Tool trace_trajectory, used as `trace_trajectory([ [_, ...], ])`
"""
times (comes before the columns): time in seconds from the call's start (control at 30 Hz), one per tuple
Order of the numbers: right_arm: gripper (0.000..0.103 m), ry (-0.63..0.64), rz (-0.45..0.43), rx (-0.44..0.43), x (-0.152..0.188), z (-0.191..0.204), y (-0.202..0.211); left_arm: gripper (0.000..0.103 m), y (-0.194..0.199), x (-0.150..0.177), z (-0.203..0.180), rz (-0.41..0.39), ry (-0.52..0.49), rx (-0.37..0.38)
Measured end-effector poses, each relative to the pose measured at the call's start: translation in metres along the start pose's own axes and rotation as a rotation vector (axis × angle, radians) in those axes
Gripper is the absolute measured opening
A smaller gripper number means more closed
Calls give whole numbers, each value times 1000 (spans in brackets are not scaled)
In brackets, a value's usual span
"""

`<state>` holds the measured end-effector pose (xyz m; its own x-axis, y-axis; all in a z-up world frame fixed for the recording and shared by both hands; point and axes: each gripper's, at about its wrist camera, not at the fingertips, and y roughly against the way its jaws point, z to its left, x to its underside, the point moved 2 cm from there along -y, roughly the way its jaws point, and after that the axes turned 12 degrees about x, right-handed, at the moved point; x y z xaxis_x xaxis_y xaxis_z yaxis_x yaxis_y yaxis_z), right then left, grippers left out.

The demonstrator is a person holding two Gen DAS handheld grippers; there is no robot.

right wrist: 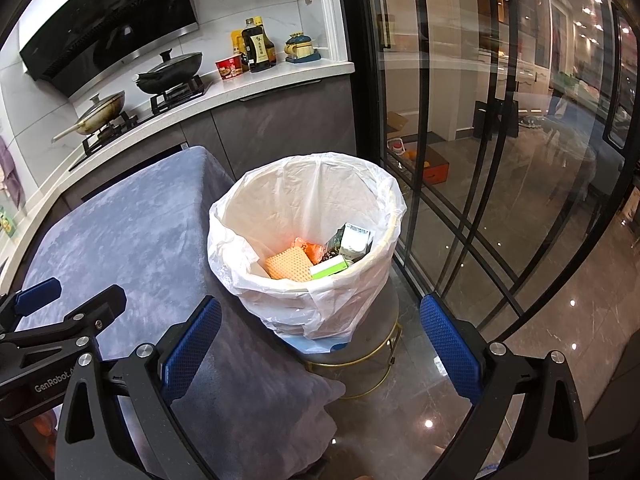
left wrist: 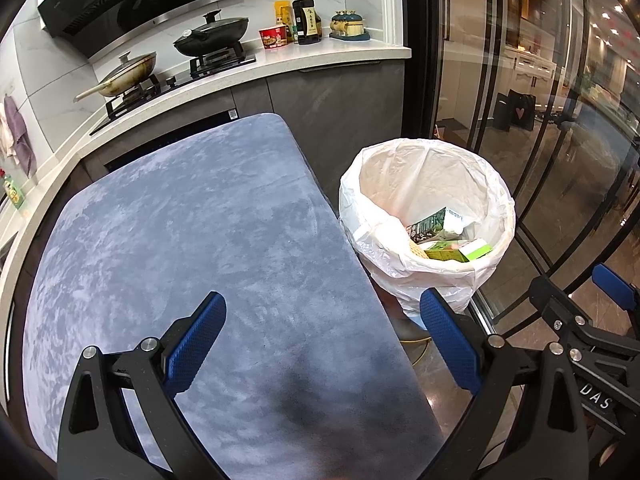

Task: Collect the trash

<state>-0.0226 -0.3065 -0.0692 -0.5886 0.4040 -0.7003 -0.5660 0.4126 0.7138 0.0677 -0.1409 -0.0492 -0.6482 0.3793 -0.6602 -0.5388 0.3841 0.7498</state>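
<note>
A bin lined with a white bag [left wrist: 384,184] [right wrist: 304,192] stands to the right of a table draped in blue-grey cloth [left wrist: 200,240] [right wrist: 120,220]. Inside the bin lie a green box [left wrist: 476,250] [right wrist: 330,268], a dark carton [left wrist: 430,226] [right wrist: 354,242] and an orange foam net [right wrist: 290,266]. My left gripper [left wrist: 322,340] [right wrist: 72,294] is open over the cloth's right edge, with nothing between its fingers. My right gripper [right wrist: 322,344] [left wrist: 580,288] is open too, in front of the bin and above its base, also holding nothing.
The bin rests on a round stool with a gold frame [right wrist: 360,364] on glossy floor tiles. A black-framed glass sliding door [right wrist: 460,160] runs close along the right. Behind the table a white counter [left wrist: 320,60] carries a hob, two pans, bottles and a red noodle cup [left wrist: 274,37].
</note>
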Motion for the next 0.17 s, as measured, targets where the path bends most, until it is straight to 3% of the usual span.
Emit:
trace_trajectory([
  [0.17, 96, 1, 1, -3, -1, 0, -1, 93, -1, 1, 2, 0, 5, -3],
])
